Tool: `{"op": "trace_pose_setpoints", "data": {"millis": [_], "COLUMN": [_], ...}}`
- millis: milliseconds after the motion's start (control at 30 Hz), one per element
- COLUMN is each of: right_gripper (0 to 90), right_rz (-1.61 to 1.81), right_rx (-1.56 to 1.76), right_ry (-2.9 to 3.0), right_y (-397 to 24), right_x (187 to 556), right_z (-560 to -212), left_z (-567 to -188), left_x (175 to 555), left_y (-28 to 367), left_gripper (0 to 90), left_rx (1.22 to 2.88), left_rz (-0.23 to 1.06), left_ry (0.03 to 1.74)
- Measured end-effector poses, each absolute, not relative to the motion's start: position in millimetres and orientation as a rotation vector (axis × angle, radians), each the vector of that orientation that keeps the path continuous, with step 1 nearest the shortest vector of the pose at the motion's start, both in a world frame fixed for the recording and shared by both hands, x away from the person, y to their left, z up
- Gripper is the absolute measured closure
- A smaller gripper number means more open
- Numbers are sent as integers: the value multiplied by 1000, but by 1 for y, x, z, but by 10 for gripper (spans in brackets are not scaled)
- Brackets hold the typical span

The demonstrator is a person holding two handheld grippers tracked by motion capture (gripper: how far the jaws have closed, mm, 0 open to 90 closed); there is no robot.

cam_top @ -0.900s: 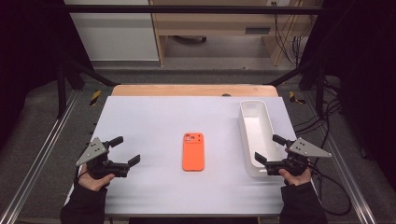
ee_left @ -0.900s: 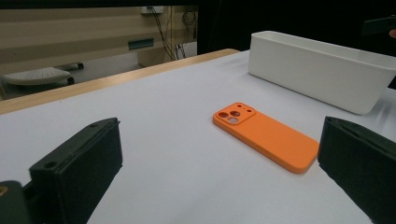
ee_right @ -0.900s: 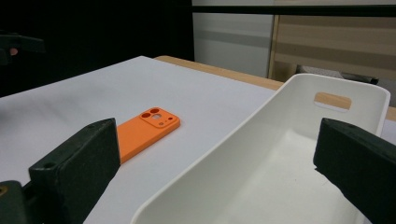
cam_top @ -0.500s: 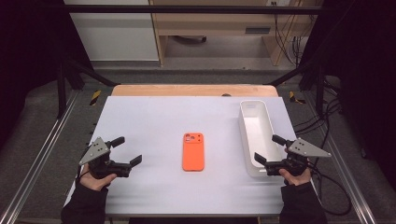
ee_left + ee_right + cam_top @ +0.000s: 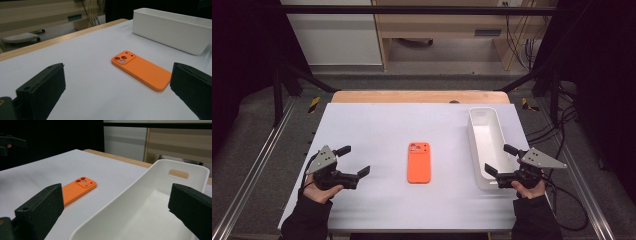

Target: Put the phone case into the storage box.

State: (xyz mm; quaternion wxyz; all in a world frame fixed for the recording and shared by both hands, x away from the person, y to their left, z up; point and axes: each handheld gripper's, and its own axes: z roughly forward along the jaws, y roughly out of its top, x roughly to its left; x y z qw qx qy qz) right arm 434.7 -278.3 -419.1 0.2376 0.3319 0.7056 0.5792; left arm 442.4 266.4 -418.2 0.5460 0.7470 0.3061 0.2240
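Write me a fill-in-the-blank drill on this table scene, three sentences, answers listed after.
1. The phone case lying flat on the table is ____ in colour.
2. The long white bin holds ____.
3. The left gripper and the right gripper both have their jaws ____, with nothing between them.

Missing words: orange; nothing; open

No text, brand, number or sign can be read anywhere in these views. The orange phone case (image 5: 419, 162) lying on the white table (image 5: 377, 130) has a plain back with only camera cutouts, and the white tray (image 5: 485, 145) at the right carries no label.
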Motion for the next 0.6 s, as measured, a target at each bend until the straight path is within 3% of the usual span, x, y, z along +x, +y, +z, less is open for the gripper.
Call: {"op": "trace_pose_setpoints", "data": {"millis": [600], "right_gripper": [5], "right_rz": [1583], "right_rx": [904], "right_ry": [1939], "right_y": [-278], "right_x": [435], "right_z": [-420], "left_z": [-411], "left_x": [445], "left_y": [243], "left_gripper": [0], "left_rx": [1798], "left_rz": [533], "left_ry": [719]}}
